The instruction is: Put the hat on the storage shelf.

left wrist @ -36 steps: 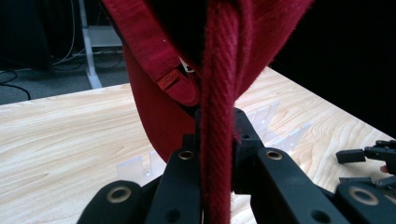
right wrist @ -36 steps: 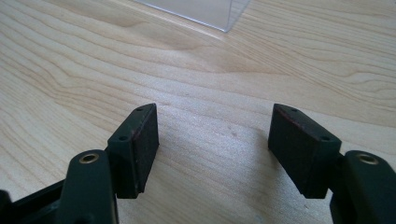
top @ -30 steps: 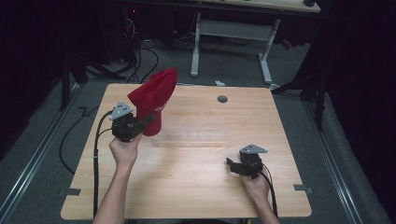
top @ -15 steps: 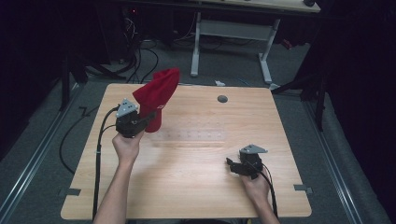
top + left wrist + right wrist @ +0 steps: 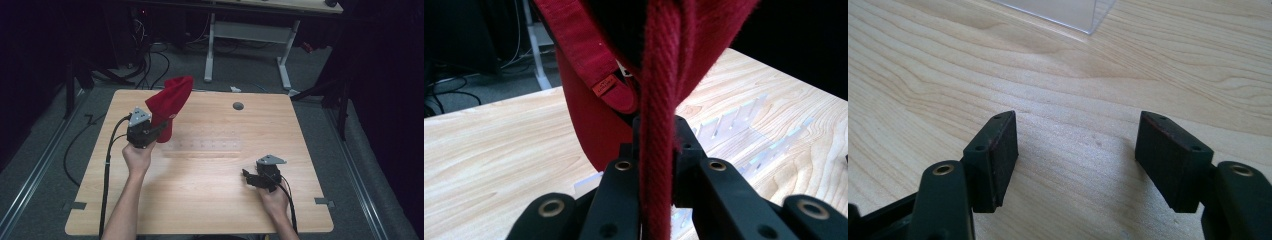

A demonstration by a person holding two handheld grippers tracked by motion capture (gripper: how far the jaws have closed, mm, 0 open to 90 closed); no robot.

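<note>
Two grippers were at the table [image 5: 210,200]: the left gripper [image 5: 159,131] clamped a red cap [image 5: 169,102] above its far-left part, while the right gripper [image 5: 248,176] rested near its front edge, jaws apart and holding nothing.

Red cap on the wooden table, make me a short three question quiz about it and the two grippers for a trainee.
1. True or false: the left gripper is clamped on the red cap.
2. Which describes the right gripper? A: shut on the cap. B: open above bare wood. C: shut on a cable.
3. Fill in: the cap hangs over the ___ table.

Key
1. True. In the left gripper view the jaws pinch a thick folded edge of the cap.
2. B. Its pads stand apart with nothing between them.
3. Wooden. The cap is at the far left part of it, in the high view.
</note>
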